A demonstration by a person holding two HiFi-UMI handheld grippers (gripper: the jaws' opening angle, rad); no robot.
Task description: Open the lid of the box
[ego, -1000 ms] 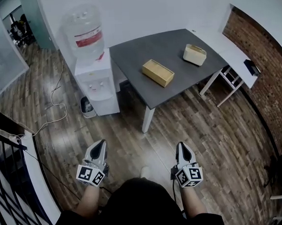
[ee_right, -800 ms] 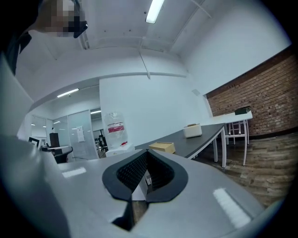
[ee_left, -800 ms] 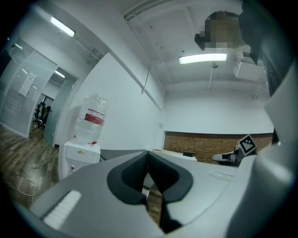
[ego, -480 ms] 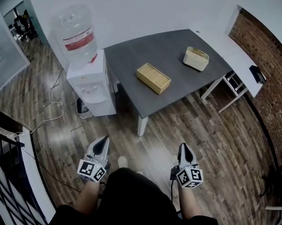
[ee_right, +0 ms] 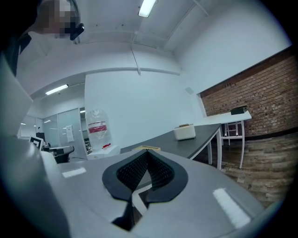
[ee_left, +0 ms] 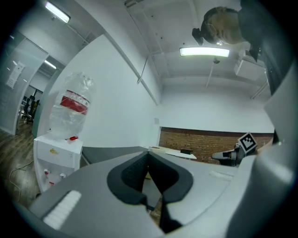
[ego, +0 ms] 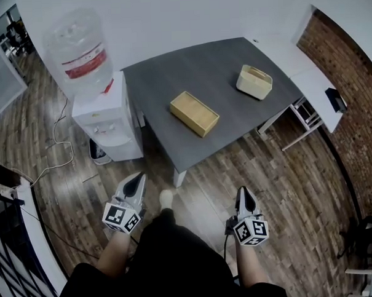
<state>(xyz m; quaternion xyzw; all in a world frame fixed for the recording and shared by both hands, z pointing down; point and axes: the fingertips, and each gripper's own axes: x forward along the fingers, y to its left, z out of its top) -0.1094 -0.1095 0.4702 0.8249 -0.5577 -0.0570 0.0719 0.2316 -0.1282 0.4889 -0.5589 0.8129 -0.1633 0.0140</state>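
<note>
a dark grey table (ego: pixel 213 76) carries a flat wooden box (ego: pixel 194 113) and a cream box (ego: pixel 254 81), well apart.

Left gripper (ego: pixel 137 181) and right gripper (ego: pixel 244 194) low, fingers together, empty.

The table (ego: pixel 220 75) and wooden box (ego: pixel 194 113) have drawn nearer in the head view
</note>
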